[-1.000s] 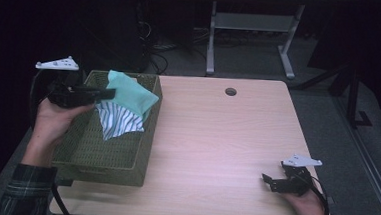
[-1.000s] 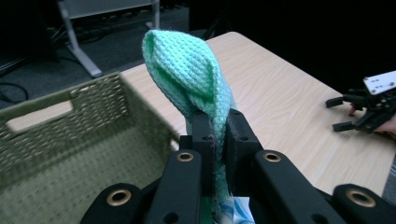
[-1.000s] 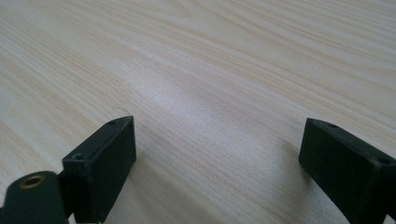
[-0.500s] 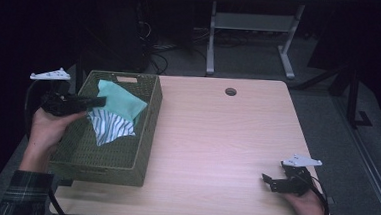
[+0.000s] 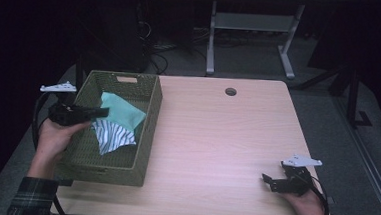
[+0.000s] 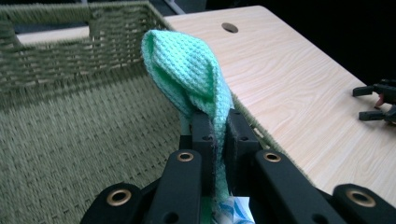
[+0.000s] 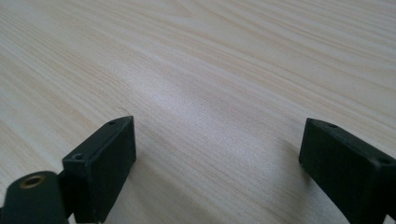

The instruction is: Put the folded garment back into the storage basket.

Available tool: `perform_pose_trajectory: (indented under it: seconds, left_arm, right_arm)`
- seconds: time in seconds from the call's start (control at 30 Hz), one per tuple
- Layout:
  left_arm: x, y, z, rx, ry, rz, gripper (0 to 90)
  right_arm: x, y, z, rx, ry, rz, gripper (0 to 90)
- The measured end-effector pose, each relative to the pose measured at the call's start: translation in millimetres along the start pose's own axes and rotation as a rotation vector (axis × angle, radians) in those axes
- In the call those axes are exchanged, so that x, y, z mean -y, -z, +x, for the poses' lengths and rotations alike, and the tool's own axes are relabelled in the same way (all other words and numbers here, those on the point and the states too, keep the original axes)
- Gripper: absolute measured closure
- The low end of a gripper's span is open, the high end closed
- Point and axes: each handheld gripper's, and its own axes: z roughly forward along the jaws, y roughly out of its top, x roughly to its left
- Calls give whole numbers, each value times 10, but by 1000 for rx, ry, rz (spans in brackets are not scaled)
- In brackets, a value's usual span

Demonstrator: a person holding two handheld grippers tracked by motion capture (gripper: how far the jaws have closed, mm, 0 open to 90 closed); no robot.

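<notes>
A green woven basket (image 5: 146, 135) stands on the left part of the wooden table (image 5: 226, 140). My left gripper (image 5: 103, 112) hangs over its left side, shut on a mint green cloth (image 5: 123, 111) that sinks into the basket. A blue-and-white striped cloth (image 5: 110, 135) hangs below the green one. In the left gripper view the green cloth (image 6: 191, 74) bulges up from between the closed jaws, with the basket floor (image 6: 84, 140) behind. My right gripper (image 5: 266, 181) rests at the table's front right with its jaws open. In the right gripper view the right gripper (image 7: 217, 149) has only bare wood between its fingers.
A round cable hole (image 5: 230, 92) sits at the table's far edge. Behind the table stand a metal frame (image 5: 248, 36) and cables on the dark floor. In the left gripper view the other gripper (image 6: 378, 100) shows at the far right over the table.
My left gripper has come down and a little leftward, lowering the green and striped cloths into the basket. The right gripper has stayed where it was.
</notes>
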Motion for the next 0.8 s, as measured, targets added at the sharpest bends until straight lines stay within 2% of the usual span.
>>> perform_pose_trajectory:
  seconds: [0.6,0.7,0.8]
  left_arm:
    - [240,-335,245,10,59,108,837]
    - [259,-381,285,-7,63,134,837]
    - [279,-413,331,-55,52,159,835]
  right_arm:
    - [-1,1,0,0,-1,1,103]
    - [0,0,0,0,-1,0,103]
    - [-1,1,0,0,0,1,103]
